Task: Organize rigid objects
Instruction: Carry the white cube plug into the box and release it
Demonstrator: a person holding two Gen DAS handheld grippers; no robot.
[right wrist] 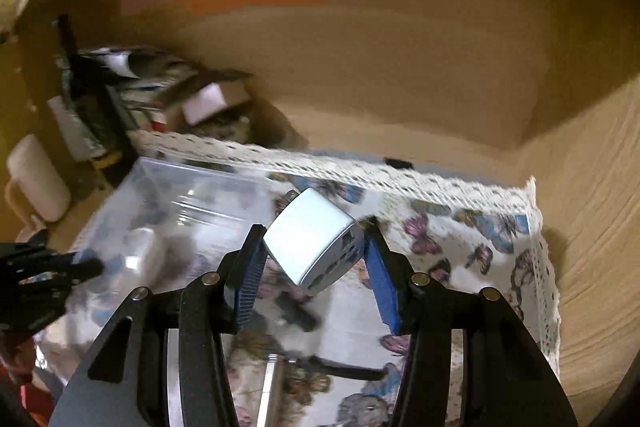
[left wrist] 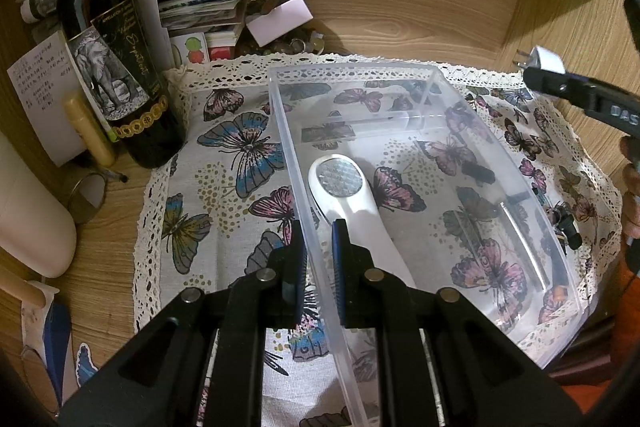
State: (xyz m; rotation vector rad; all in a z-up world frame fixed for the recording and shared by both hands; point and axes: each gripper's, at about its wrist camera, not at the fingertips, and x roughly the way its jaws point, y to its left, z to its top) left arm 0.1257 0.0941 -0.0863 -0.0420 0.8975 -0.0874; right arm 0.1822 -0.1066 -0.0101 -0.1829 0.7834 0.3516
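Note:
A clear plastic bin (left wrist: 352, 69) stands on a butterfly cloth (left wrist: 224, 187). My left gripper (left wrist: 319, 231) is shut on the bin's left wall, one finger inside and one outside. Inside the bin lies a white handled tool with a round metal grid head (left wrist: 344, 183). My right gripper (right wrist: 316, 259) is shut on a white plug adapter (right wrist: 308, 231), held tilted in the air over the cloth, to the right of the bin (right wrist: 192, 187). The left wrist view shows the same adapter (left wrist: 550, 61) at the far right, prongs pointing left, above the bin's right side.
A dark wine bottle (left wrist: 116, 67), stacked papers and small clutter (left wrist: 208, 11) fill the back left corner. A white cylinder (left wrist: 28, 219) lies at the left. Small dark items (left wrist: 566, 223) lie on the cloth right of the bin. Wooden walls enclose the back and right.

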